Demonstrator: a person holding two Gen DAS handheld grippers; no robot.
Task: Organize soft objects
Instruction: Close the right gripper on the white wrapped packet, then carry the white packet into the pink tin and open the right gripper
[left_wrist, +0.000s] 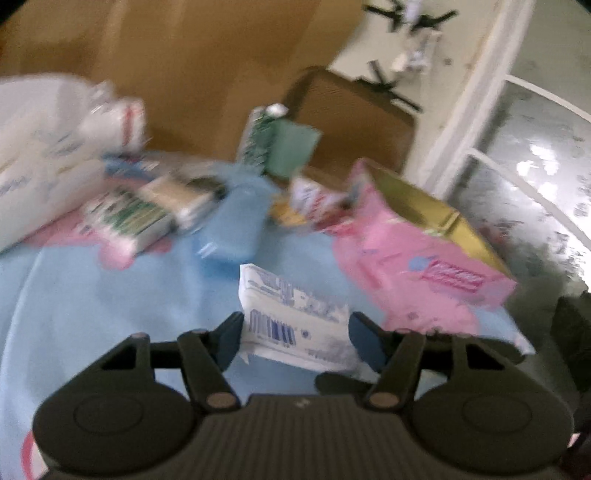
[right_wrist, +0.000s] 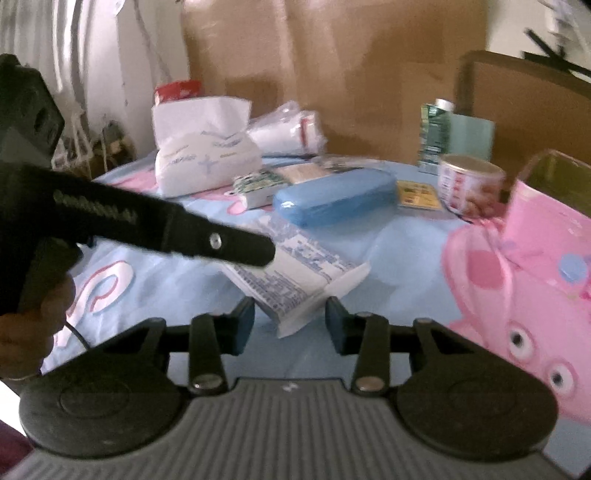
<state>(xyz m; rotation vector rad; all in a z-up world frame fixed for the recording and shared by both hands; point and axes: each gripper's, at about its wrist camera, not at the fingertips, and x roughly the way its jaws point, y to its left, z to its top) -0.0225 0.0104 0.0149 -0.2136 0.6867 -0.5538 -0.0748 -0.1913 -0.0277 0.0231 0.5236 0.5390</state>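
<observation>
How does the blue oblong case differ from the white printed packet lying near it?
The smooth blue oblong case is plain, rounded and bulky; the flat white printed packet is thin, covered in blue print, with a barcode. The case lies untouched, while the packet sits between tool fingers. Both rest on the light-blue cloth.

Left gripper (left_wrist: 295, 334) angled downward — white packet seen between pads, contact at both sides. Right gripper (right_wrist: 290, 319) angled downward, jaws partly apart, pads not pressing. Hand (right_wrist: 33, 325) seen on left gripper's handle.
</observation>
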